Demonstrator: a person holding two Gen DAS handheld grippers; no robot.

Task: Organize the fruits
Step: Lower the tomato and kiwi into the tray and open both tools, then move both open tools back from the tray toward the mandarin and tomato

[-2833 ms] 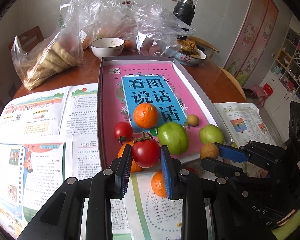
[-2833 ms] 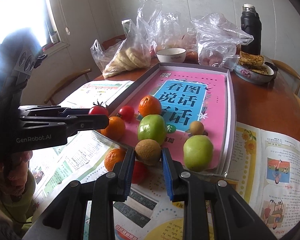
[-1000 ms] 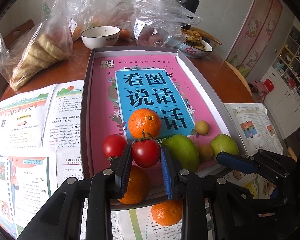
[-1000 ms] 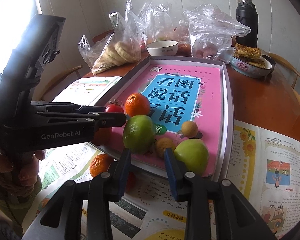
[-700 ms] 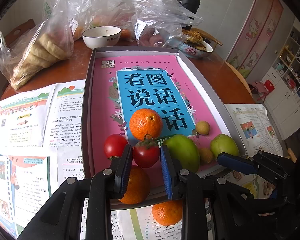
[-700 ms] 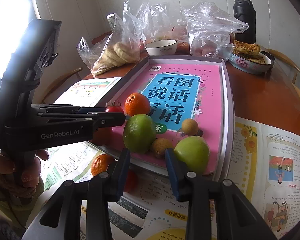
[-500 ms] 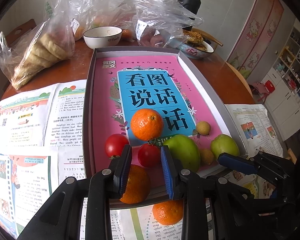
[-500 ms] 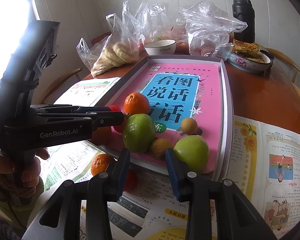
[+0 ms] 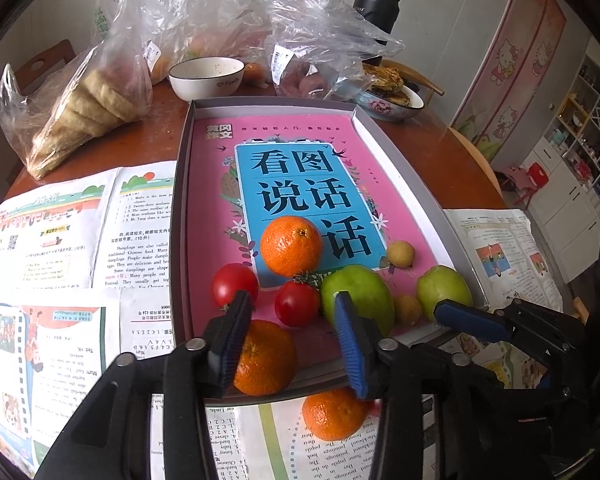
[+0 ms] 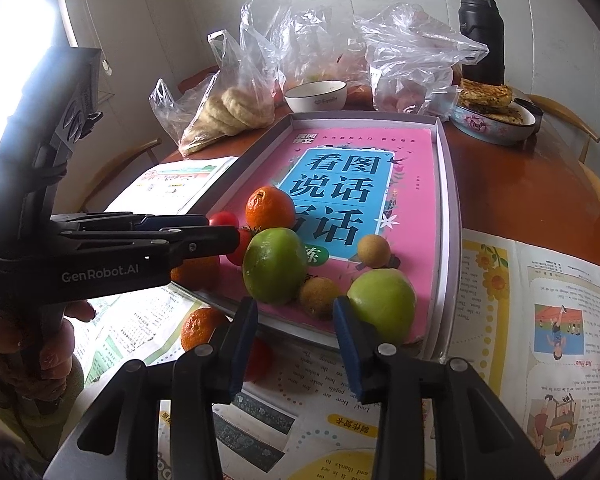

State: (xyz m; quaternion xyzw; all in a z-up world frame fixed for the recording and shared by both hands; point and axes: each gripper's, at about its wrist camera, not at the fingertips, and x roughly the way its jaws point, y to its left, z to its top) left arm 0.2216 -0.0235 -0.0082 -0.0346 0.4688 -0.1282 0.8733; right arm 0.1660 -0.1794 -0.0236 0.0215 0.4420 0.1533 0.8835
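A glossy red tomato (image 9: 297,303) with a green stem lies in the tray (image 9: 182,216) on the pink book cover, between another tomato (image 9: 234,283) and a large green fruit (image 9: 358,300), just below an orange (image 9: 291,245); the left gripper (image 9: 292,336) stands spread just short of it, holding nothing; the right gripper (image 10: 296,342) is spread too, before a small brown fruit (image 10: 319,296) at the tray's near edge; two more oranges (image 9: 332,414) sit nearby, one outside on newspaper.

Box (image 9: 182,200): lying on the table (image 9: 440,148), papers (image 9: 60,232) flanking it.
In box: orange (image 9: 291,246) sitting behind two tomatoes (image 9: 297,303); mango (image 9: 358,300) right of them.
Outside: an orange (image 9: 332,414) resting before the box.
Behind: bowl (image 9: 206,78), bags (image 9: 80,100).
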